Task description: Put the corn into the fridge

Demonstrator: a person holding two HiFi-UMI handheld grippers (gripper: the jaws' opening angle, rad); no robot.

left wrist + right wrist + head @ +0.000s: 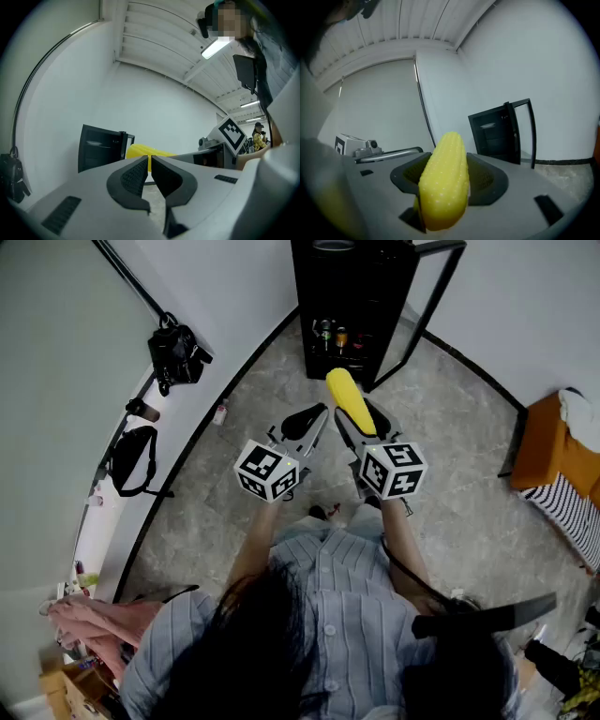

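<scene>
Your right gripper (361,425) clamps the corn (445,183) lengthwise, tip toward the open fridge (339,287) for insertion; your left gripper (149,165) sits alongside, jaws nearly together and empty.

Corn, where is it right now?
In the head view the corn is clamped in the right claw, beside the left claw, facing the open fridge.

You stand in a bare studio-like recording room: plain white walls (56,381), grey stone-look floor (450,456), a camera (176,352) on a pole, a small black fridge (352,306).
</scene>
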